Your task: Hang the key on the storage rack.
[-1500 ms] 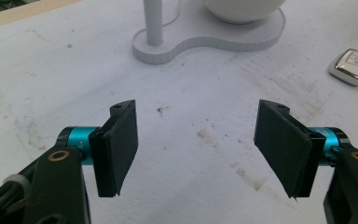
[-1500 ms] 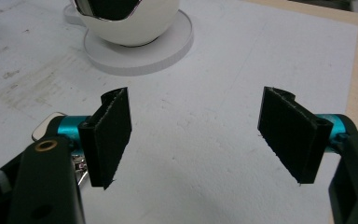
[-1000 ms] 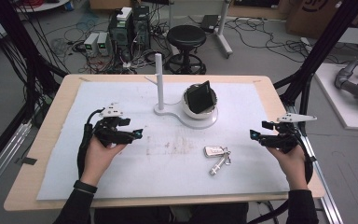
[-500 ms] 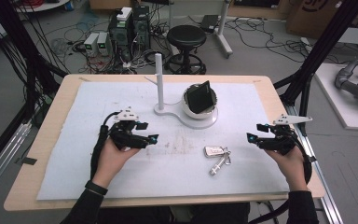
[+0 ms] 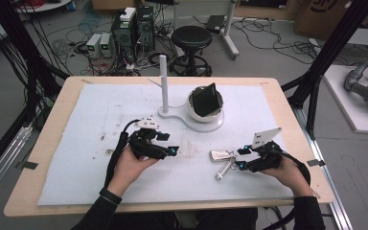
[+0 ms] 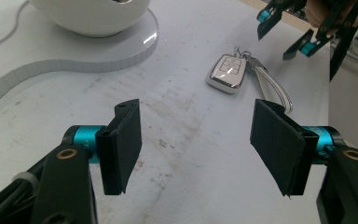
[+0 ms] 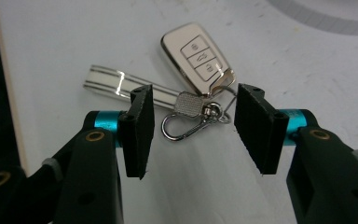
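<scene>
A light wooden table (image 5: 43, 158) carries a white, scuffed mat (image 5: 100, 115); toward its far middle sits a flat white stand with an upright post (image 5: 163, 76), and on that stand's round end a white bowl-shaped holder (image 5: 199, 112) with a dark flat slab leaning inside it (image 5: 204, 99). Nearer the person, right of centre, a pale gold car key fob with three buttons (image 7: 198, 58) lies flat on the mat; a white leather strap with thin dark stripes (image 7: 116, 86) and a silver clasp with ring (image 7: 191, 119) trail from it toward the near edge.

The right gripper (image 7: 193, 126) is wide open and holds nothing; its jaws stand to either side of the clasp, low over the mat, though whether they touch anything I cannot tell. The left gripper (image 6: 196, 140) is likewise spread wide and empty; it hovers well apart from the fob, pointed toward it across bare mat.

As a judgement, the work is at its very start: the fob is not yet lifted; the closing of the right jaws on the clasp or strap, the lift, and any carrying toward the stand all remain.
</scene>
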Available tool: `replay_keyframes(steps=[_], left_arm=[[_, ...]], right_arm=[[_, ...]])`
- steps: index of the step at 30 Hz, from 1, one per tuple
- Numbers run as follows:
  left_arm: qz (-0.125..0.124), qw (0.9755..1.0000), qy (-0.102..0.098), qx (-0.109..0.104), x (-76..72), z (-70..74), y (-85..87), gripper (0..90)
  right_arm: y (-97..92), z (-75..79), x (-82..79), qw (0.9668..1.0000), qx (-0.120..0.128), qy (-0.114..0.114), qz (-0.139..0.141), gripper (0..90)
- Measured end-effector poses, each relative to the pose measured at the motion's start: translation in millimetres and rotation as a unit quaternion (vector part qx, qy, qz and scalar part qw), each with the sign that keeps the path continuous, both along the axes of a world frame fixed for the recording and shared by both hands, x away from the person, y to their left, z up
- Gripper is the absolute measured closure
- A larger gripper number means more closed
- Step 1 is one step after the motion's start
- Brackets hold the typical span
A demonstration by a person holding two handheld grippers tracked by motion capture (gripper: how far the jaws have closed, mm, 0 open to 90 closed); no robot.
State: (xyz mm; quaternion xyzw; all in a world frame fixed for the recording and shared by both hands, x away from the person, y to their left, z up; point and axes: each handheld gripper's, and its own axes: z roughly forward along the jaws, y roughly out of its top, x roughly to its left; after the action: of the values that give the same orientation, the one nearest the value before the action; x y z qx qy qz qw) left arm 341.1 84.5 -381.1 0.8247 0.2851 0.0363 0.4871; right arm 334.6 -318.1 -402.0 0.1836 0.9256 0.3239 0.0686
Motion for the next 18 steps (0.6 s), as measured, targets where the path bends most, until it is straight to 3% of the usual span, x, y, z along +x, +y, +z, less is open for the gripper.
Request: replay_keyframes(steps=[6, 11, 12, 18], left_arm=[[0.008, 0.9999, 0.007, -0.008, 0.1, -1.1, 12.3, 33.8], [0.015, 0.9997, 0.014, -0.014, -2.0, -3.4, 19.4, 33.8], [0.018, 0.9996, 0.014, -0.013, -2.8, -3.5, 20.9, 33.8], [0.018, 0.9996, 0.018, -0.011, -3.6, -4.5, 24.1, 33.8]], right_arm=[[14.0, -8.0, 1.4, 0.999, -0.017, 0.001, 0.04, 52.4], [21.6, -12.0, 3.8, 0.9981, -0.024, -0.007, 0.057, 52.5], [24.1, -13.2, 4.7, 0.9975, -0.035, -0.006, 0.061, 54.7], [30.9, -15.2, 4.8, 0.9964, -0.032, -0.006, 0.079, 52.4]])
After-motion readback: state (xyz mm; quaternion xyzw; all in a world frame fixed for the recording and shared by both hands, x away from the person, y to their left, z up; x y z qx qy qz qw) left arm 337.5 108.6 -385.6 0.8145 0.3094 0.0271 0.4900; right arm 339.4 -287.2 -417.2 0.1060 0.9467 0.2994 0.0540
